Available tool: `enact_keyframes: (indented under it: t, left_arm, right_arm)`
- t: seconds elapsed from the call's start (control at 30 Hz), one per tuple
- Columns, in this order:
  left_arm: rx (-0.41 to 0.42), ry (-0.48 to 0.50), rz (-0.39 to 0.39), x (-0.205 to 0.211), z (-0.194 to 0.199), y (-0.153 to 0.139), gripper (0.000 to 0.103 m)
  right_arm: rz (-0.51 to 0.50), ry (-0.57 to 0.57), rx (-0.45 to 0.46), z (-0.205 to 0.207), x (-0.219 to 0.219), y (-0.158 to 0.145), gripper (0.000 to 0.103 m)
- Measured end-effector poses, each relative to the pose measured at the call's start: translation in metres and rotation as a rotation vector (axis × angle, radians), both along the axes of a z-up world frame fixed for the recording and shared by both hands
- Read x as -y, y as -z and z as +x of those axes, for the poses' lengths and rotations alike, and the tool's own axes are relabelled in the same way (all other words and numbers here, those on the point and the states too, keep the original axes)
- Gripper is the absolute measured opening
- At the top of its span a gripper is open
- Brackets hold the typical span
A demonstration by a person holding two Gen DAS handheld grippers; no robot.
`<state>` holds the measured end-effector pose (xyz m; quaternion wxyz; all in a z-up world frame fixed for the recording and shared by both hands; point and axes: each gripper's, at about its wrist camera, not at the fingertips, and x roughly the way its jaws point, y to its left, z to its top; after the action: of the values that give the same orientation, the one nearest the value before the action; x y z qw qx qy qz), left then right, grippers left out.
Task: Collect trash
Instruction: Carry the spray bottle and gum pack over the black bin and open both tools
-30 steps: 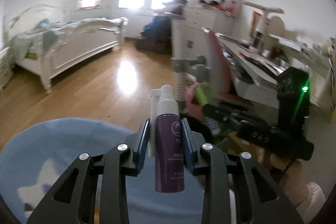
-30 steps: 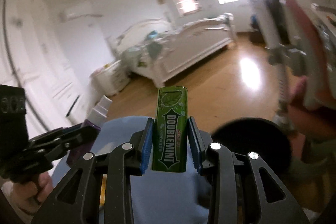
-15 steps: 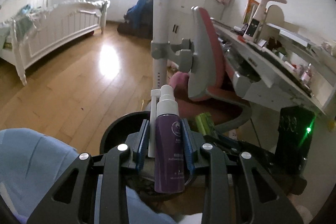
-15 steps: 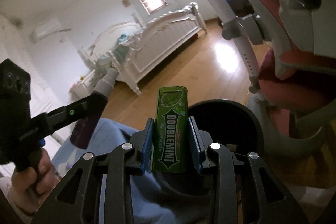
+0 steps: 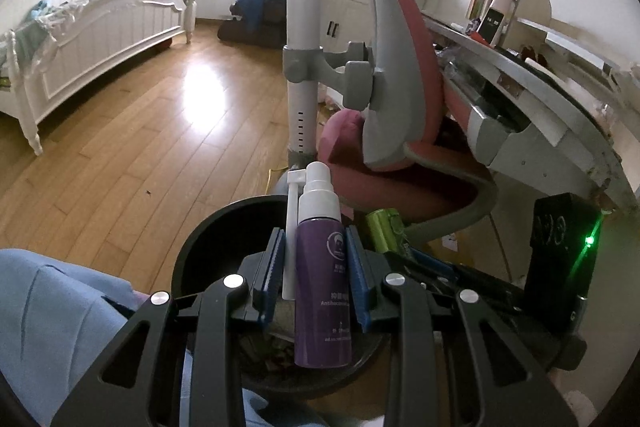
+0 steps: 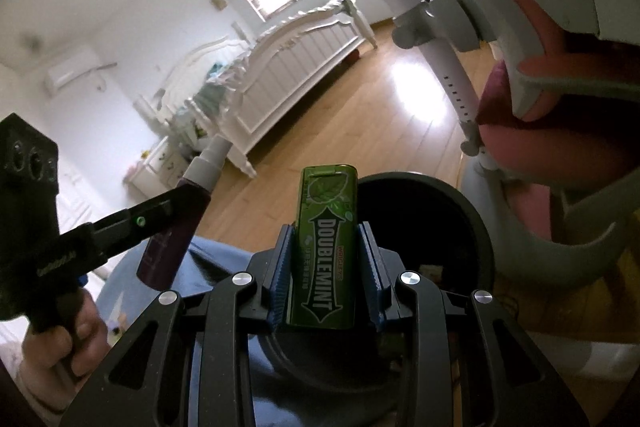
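Fingers: left gripper (image 5: 316, 277) clamps purple spray bottle (image 5: 323, 291), right gripper (image 6: 327, 269) clamps green gum pack (image 6: 326, 259) | black bin (image 6: 452, 227) just beyond and below both | advice: centre each over opening before releasing.

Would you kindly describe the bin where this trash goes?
Beside the pink and grey desk chair, on the wooden floor, stands a round black bin. Nothing else nearby is a dark, open-topped tub, and both held items hover at its rim.
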<state>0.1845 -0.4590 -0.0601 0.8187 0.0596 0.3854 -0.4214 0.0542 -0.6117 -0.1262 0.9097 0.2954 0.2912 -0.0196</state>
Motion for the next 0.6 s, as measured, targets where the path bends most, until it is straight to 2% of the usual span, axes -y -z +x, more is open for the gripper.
enact_keyframes:
  t: [0.2, 0.27, 0.3, 0.33, 0.4, 0.6]
  left_arm:
    - [0.021, -0.012, 0.018, 0.003, 0.003, 0.001, 0.033]
    - [0.038, -0.018, 0.024, 0.003, 0.001, 0.0, 0.039]
    - [0.049, -0.019, 0.031, 0.002, -0.001, -0.003, 0.055]
    - [0.062, -0.024, 0.036, 0.001, -0.002, -0.005, 0.073]
    - [0.117, -0.036, 0.031, -0.005, -0.008, -0.014, 0.079]
    - [0.199, -0.028, 0.018, -0.032, -0.034, -0.044, 0.08]
  right_arm:
    - [0.042, 0.018, -0.021, 0.011, 0.006, 0.004, 0.036]
    - [0.056, 0.03, -0.016, 0.01, 0.007, 0.004, 0.056]
    - [0.06, 0.048, -0.005, 0.007, 0.007, 0.003, 0.075]
    - [0.063, 0.06, 0.005, 0.005, 0.008, 0.002, 0.082]
    - [0.064, 0.062, 0.012, 0.002, 0.006, -0.001, 0.082]
    - [0.055, 0.034, 0.009, -0.01, -0.018, -0.015, 0.082]
